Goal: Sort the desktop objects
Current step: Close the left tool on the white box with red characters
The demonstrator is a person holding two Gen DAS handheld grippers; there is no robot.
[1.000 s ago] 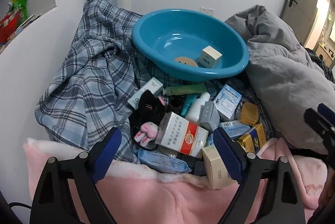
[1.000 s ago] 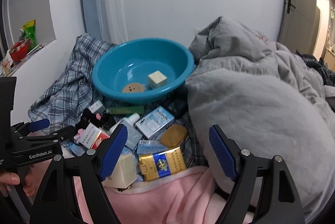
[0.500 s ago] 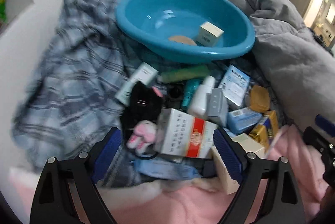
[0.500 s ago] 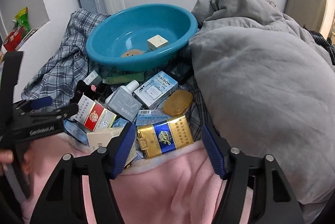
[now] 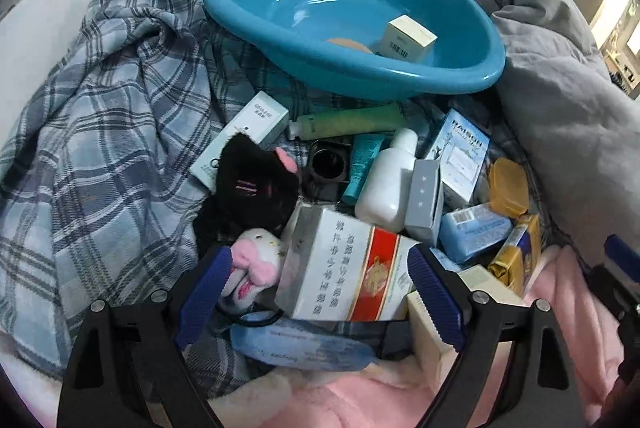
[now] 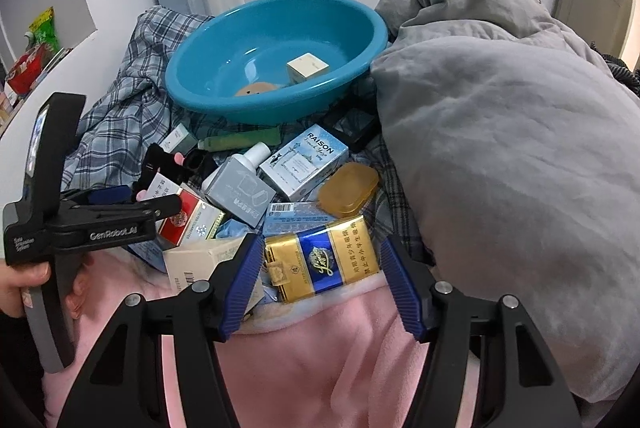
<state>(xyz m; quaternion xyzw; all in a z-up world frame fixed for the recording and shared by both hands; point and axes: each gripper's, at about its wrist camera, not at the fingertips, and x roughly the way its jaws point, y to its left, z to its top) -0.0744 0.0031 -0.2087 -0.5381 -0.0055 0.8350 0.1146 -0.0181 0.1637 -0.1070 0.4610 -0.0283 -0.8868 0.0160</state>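
So there's a big pile of small stuff on a bed, sitting between a plaid blanket (image 5: 100, 132) and a grey duvet (image 6: 500, 148), with a pink fleece blanket (image 6: 320, 356) at the near edge. The left claw (image 5: 320, 292) is spread wide right over a white-and-red carton (image 5: 344, 272), one pad on each side of it, but I can't see the pads actually pressing on it. A black plush toy (image 5: 252, 188) with pink ears lies just beside that carton, partly under the left pad. The right claw (image 6: 320, 284) is at a medium gap, straddling a gold-and-blue cigarette pack (image 6: 320, 260) that lies flat at the edge of the pink fleece; the pads sit close to both ends but look just clear of it. Behind the pile is a teal plastic basin (image 6: 200, 96) with a small cream box (image 6: 307, 67) and a round tan thing already in it. Also in the heap: a white bottle (image 5: 388, 184), a green tube (image 5: 352, 122), a light blue RAISON box (image 6: 304, 160), an amber soap case (image 6: 348, 190) and a cream carton (image 6: 200, 264) touching the right claw's left pad. A hand (image 6: 24, 284) grips the left tool's handle.
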